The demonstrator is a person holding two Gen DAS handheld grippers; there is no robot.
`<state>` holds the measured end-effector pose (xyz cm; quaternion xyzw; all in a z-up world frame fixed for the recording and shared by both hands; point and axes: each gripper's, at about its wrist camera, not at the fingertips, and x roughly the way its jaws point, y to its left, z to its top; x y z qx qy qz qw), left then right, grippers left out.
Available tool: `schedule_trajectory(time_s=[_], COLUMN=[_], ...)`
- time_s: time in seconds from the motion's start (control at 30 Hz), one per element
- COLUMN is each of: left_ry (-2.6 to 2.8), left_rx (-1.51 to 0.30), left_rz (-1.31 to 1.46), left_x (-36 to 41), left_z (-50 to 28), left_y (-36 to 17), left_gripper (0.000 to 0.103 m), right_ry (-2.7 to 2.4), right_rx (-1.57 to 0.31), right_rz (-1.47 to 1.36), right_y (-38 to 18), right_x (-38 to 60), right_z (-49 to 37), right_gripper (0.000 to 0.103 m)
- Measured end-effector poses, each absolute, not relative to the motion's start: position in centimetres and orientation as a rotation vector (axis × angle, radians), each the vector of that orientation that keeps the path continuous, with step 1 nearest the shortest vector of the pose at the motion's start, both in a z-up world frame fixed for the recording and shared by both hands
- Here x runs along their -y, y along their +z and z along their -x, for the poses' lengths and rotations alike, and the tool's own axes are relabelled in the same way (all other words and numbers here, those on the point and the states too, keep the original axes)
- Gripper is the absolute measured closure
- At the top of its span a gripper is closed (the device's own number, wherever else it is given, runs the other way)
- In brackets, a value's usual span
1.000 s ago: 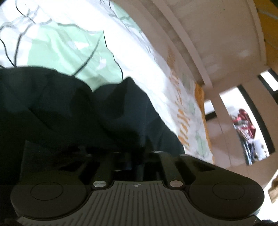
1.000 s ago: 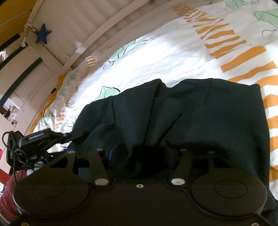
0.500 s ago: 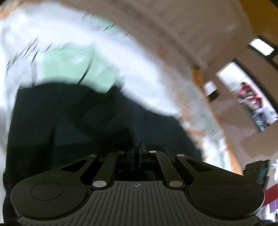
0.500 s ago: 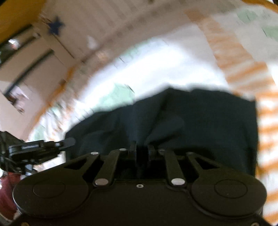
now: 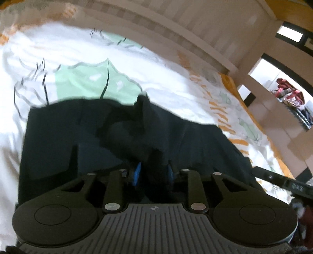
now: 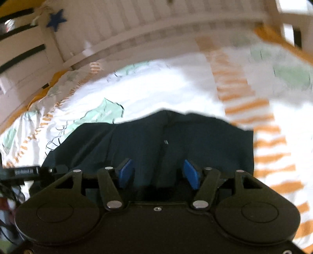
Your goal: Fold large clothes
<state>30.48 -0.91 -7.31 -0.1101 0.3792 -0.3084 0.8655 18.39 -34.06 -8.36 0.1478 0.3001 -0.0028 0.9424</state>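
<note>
bedspread: white, mint-green leaf patches outlined in black, orange stripes toward the bed's right edge | orange sheet: showing along the bed's far edge | slatted bed frame: white, behind the bed's far edge | blue star: hung at the frame's left post | clothes heap: red, on a shelf beyond the bed's far corner

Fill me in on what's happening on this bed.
A person with a gripper in each hand is folding a dark garment on a patterned bedspread. The left gripper and right gripper have both just been opening their jaws. The right jaws stand well apart over the cloth, gripping nothing. The left jaws are only slightly apart, with dark cloth between them; whether they pinch it is unclear. The garment lies bunched, with creases through its middle.
</note>
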Motion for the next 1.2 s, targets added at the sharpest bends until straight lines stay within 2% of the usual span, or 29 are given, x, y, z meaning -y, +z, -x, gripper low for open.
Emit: schedule_trajectory(time_s=[0.07,0.13,0.2,0.27,0.3,0.33,0.47,0.7,0.73,0.77,0.8,0.83,0.87,0.97,1.0,1.2], left_ry=[-0.643,-0.646,-0.633,-0.573,-0.538,-0.525,-0.526,-0.512,-0.510,-0.509,-0.508,-0.512,-0.525,-0.542,-0.546,-0.570], left_rx=[-0.759,-0.738,-0.743,-0.777,-0.810,-0.835,-0.863,-0.828,-0.815,-0.800,-0.785,-0.773,-0.756,-0.697,-0.677,-0.598], left_rz=[0.206,0.183,0.158,0.129,0.130,0.161,0.235,0.225,0.223,0.218,0.213,0.210,0.208,0.188,0.170,0.064], left_x=[1.1,1.4,1.8,1.7,1.5,1.4,0.8,1.0,0.9,0.9,0.7,0.6,0.4,0.1,0.1,0.1], left_z=[-30.3,-30.2,-30.4,-30.9,-31.3,-31.7,-32.5,-31.9,-31.8,-31.5,-31.3,-31.1,-30.8,-29.5,-28.9,-25.3], left_y=[-6.7,-6.5,-6.6,-7.3,-7.9,-8.4,-8.8,-8.3,-8.1,-7.9,-7.6,-7.4,-7.1,-6.2,-5.9,-3.8], left_gripper=[0.070,0.059,0.056,0.052,0.046,0.044,0.043,0.043,0.040,0.036,0.027,0.019,0.016,0.008,0.002,0.000], right_ry=[0.025,0.073,0.118,0.151,0.158,0.147,0.113,0.139,0.141,0.142,0.140,0.140,0.139,0.117,0.102,0.019], right_rx=[-0.583,-0.563,-0.564,-0.577,-0.588,-0.611,-0.680,-0.647,-0.641,-0.629,-0.617,-0.599,-0.588,-0.570,-0.568,-0.577], right_rz=[-0.256,-0.197,-0.129,-0.066,-0.051,-0.040,-0.107,-0.131,-0.153,-0.174,-0.183,-0.189,-0.193,-0.221,-0.231,-0.299], right_y=[-8.0,-7.6,-7.7,-8.2,-8.6,-9.2,-12.2,-12.2,-11.9,-11.5,-11.2,-10.7,-10.4,-9.4,-9.2,-9.0], right_x=[32.6,30.9,29.1,27.3,26.8,26.5,27.8,28.5,28.7,29.0,28.9,29.1,29.2,29.9,30.0,31.2], right_z=[-18.3,-18.3,-18.7,-19.6,-20.0,-20.7,-22.6,-21.4,-21.2,-20.5,-20.2,-19.4,-18.8,-16.6,-16.0,-12.0], right_gripper=[0.034,0.030,0.030,0.029,0.029,0.029,0.030,0.028,0.027,0.022,0.012,0.007,0.000,0.000,0.000,0.000])
